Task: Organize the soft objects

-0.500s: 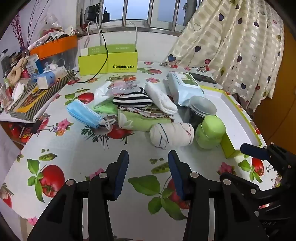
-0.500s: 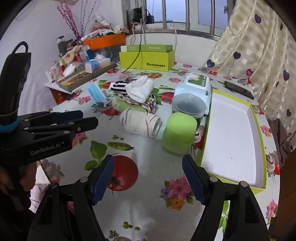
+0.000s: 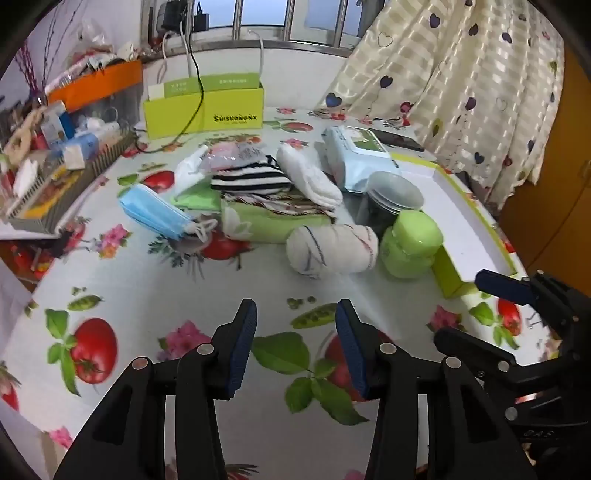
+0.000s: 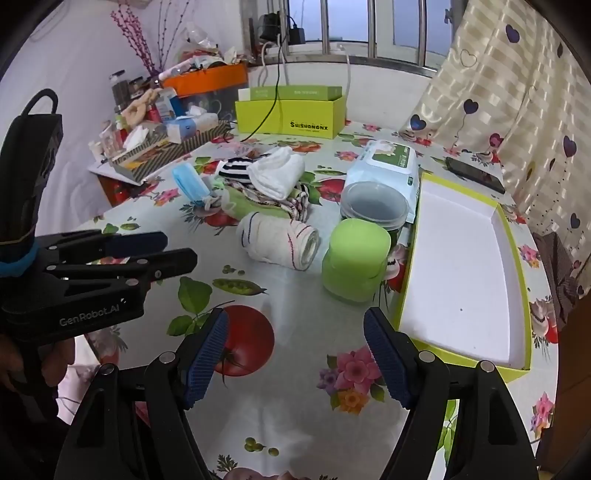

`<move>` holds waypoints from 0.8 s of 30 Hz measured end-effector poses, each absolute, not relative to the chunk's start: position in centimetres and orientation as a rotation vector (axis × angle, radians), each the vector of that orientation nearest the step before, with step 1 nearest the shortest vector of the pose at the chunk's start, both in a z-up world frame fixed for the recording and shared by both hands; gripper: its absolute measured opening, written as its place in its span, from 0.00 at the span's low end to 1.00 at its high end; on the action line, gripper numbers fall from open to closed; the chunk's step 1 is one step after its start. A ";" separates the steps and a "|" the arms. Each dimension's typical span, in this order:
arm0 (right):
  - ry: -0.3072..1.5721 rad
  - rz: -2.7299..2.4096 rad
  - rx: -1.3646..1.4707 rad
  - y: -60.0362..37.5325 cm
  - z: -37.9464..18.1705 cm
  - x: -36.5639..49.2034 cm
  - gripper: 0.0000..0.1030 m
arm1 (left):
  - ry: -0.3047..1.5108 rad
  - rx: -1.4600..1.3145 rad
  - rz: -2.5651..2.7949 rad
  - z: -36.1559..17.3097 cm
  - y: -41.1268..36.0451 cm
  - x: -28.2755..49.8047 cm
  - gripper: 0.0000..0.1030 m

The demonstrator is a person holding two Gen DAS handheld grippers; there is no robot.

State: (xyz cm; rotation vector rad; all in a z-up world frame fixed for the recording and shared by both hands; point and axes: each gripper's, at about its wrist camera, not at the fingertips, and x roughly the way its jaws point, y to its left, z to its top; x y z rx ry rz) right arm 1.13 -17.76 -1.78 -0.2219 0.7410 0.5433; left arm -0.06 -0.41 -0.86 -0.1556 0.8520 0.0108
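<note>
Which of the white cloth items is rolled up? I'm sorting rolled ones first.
The white towel with thin stripes, lying nearest the grippers beside the green jar. It is a tight roll on the tablecloth; the plain white cloth is folded atop the pile.

Daylight from the window (image 3: 258, 18) at the back lights both views evenly; the glossy bench (image 4: 295, 314) shows soft glare, and edges bend and darken.

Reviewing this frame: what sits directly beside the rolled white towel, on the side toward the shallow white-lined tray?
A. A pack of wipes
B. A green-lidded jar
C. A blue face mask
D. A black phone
B: the green-lidded jar stands right next to the rolled white towel, between it and the tray.
</note>
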 end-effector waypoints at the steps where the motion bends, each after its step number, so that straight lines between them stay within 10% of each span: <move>1: 0.741 0.542 -0.222 -17.6 -1.7 1.2 0.74 | 0.849 -0.157 0.007 -0.8 -0.4 -0.1 0.45; 24: 0.745 0.559 -0.220 -17.3 -1.8 1.7 0.74 | 0.820 -0.111 0.007 -0.5 -0.9 0.0 0.45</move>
